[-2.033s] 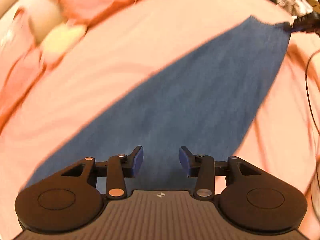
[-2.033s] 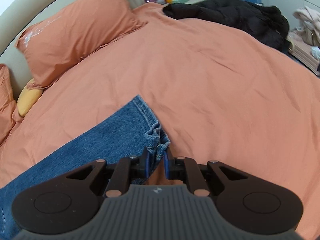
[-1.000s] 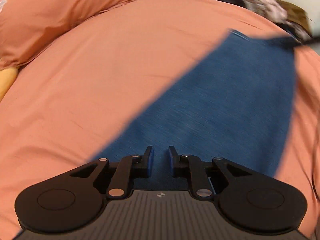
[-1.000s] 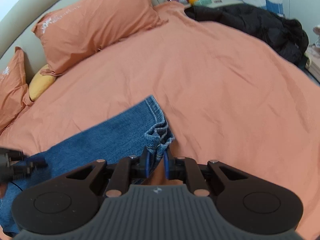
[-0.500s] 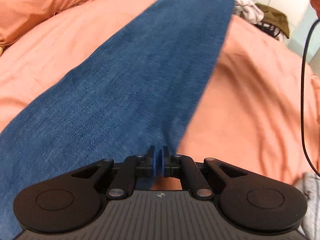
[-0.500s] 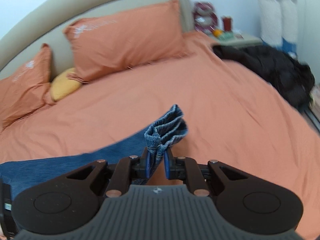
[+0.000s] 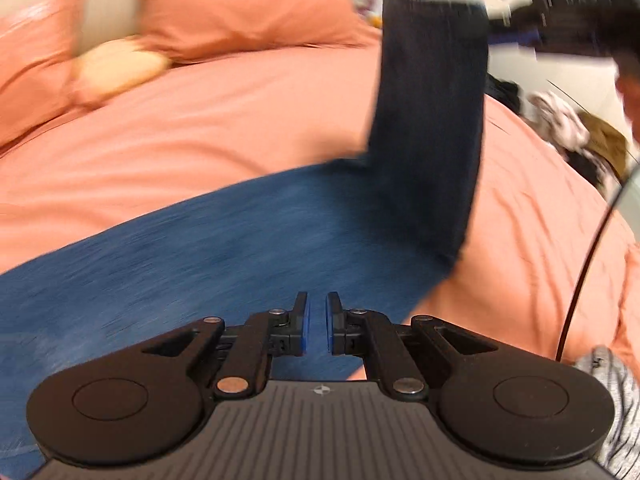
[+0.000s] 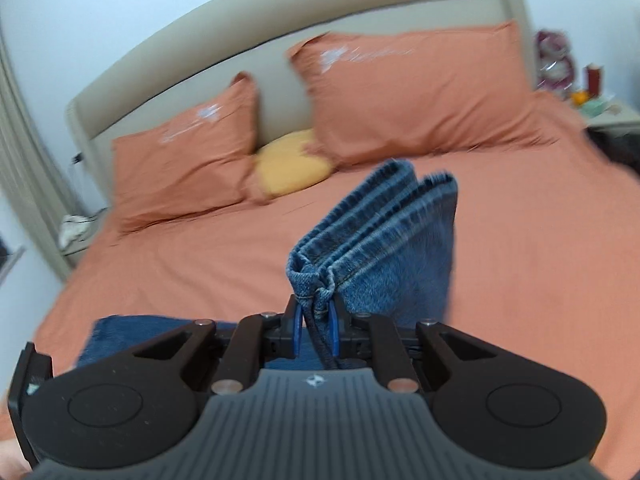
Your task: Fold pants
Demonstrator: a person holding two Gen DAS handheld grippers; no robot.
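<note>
Item: pants (image 7: 248,256), blue denim, on the orange bed (image 7: 200,140).

Right gripper (image 8: 314,330): I am pinching the bunched leg hems (image 8: 384,236) between its pads, lifted clear of the bed.

Left gripper (image 7: 317,328): jaws are showing nearly pressed together over the denim; whether cloth is caught between them I cannot tell.

Lie, left view: 1 stretch is lying flat from 8 o'clock toward centre; the lifted stretch is rising toward 12 o'clock.

Judgement: the fold is turning on the right hand, nearer the hems, carrying them along the long axis toward the flat end.
</note>
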